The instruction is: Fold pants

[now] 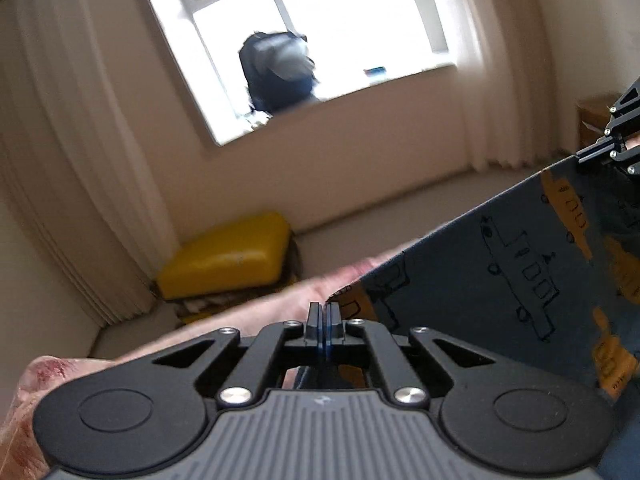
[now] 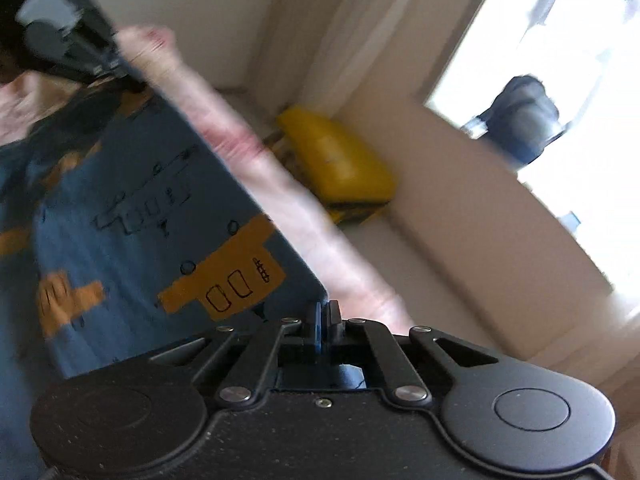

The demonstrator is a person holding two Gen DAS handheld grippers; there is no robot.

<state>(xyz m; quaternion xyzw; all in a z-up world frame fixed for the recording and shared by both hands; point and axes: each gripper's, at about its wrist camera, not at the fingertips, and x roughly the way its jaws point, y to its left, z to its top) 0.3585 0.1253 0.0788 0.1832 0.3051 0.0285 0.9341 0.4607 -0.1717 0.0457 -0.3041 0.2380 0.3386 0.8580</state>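
Blue pants (image 1: pixel 500 264) printed with orange and outlined vehicles hang stretched between my two grippers. In the left wrist view my left gripper (image 1: pixel 322 316) is shut on one corner of the top edge. The cloth rises to the right, where my right gripper (image 1: pixel 592 154) pinches the other end. In the right wrist view my right gripper (image 2: pixel 322 314) is shut on its corner of the pants (image 2: pixel 140 220). The edge runs up and left to my left gripper (image 2: pixel 120 66), which is blurred. The lower part of the pants is out of sight.
A pink floral bed cover (image 1: pixel 240 312) lies under and behind the cloth. A yellow case (image 1: pixel 228 256) stands on the floor in the corner by pale curtains (image 1: pixel 80 160). A dark backpack (image 1: pixel 276 72) sits on the sill of the bright window.
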